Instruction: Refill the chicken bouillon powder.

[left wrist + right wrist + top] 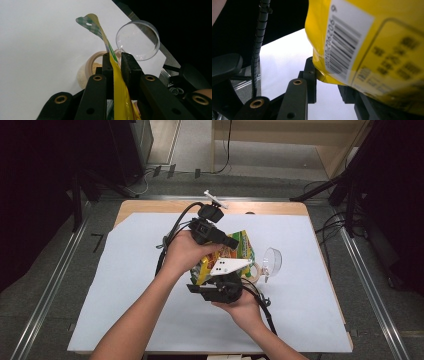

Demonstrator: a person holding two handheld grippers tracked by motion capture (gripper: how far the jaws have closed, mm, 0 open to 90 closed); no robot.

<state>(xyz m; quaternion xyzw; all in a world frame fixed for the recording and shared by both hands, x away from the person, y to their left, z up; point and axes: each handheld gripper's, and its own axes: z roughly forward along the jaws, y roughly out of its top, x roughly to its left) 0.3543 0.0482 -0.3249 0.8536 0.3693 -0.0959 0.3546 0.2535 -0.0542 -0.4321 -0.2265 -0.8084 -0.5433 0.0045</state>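
1. Above the middle of one white sheet [125, 285], one yellow packet [240, 250] hung between two grippers.
2. One left gripper [116, 62] pinched the packet's flat edge.
3. One right gripper [328, 80] clamped its barcode end.
4. Right of it lay one clear dish [272, 260] and one tape roll [91, 66].

Clear round dish [272, 260] lying on white sheet [125, 290], roll of tape [93, 65] just beside it; wooden tabletop [150, 206] edge showing at far side.
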